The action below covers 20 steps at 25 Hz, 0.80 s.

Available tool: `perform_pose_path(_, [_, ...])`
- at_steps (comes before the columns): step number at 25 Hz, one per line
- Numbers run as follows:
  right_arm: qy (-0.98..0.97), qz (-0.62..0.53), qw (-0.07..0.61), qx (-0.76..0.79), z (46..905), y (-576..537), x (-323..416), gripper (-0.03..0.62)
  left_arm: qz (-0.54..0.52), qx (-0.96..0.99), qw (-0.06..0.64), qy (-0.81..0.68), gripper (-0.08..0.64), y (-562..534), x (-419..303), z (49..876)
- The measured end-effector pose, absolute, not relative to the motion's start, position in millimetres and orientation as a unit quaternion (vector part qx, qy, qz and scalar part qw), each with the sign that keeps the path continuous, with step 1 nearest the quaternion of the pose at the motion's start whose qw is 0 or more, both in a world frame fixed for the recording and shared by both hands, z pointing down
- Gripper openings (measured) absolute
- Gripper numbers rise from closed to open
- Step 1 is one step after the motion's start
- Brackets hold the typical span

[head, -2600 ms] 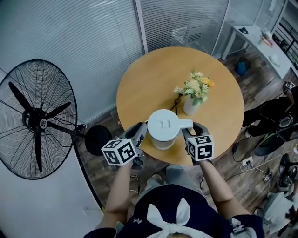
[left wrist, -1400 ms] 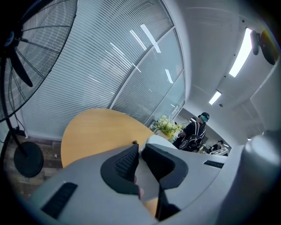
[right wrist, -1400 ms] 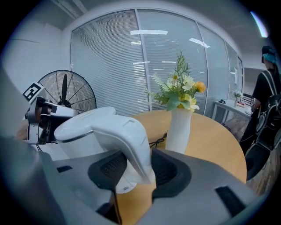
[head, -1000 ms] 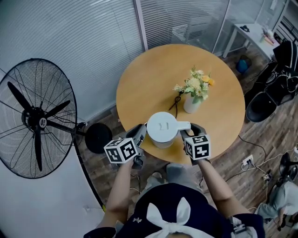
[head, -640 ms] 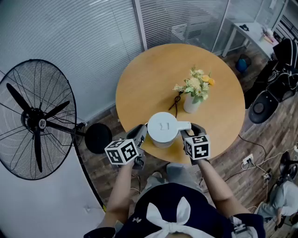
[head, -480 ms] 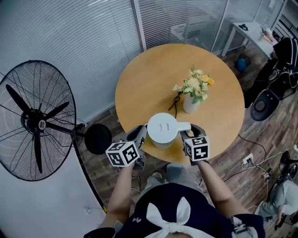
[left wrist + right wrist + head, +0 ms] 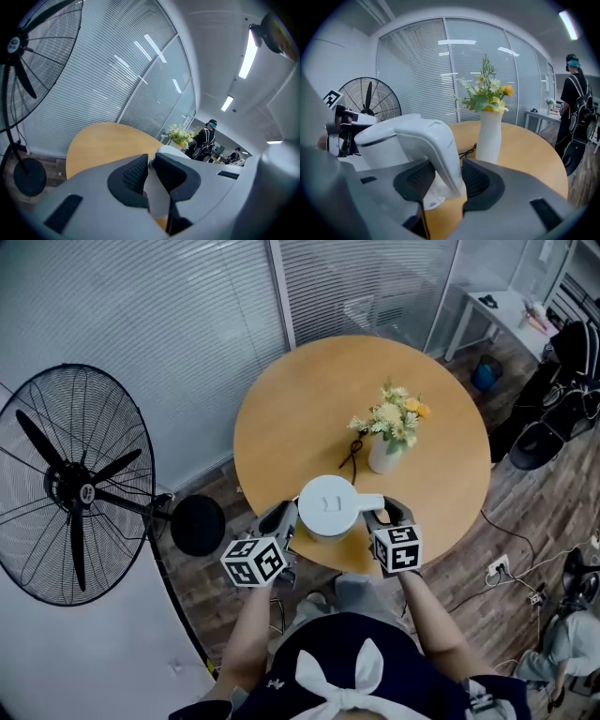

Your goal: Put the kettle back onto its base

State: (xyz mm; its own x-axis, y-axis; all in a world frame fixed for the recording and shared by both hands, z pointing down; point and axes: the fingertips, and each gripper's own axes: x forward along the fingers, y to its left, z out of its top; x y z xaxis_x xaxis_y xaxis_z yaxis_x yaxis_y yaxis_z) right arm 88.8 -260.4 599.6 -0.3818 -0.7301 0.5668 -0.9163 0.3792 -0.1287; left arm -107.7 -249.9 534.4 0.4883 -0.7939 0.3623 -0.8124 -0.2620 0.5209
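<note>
Now the kettle (image 7: 330,507) sits low-centre at the bench's (image 7: 309,399) near edge, right tongs (image 7: 449,168) clamping its handle (image 7: 440,140), left tongs (image 7: 150,160) apparently pinching the opposite side, likely to seat it level.

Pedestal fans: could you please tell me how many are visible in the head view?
1: the pedestal fan stands left of the round table; no other seems to be hidden.
</note>
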Motion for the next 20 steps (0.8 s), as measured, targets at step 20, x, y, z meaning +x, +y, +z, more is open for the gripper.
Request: perform_pose_path(20, [-0.814,0.192,0.26,0.483,590,-240,93,0.209,0.091,0.792,0.305,-0.521,0.067,-245,-108,529])
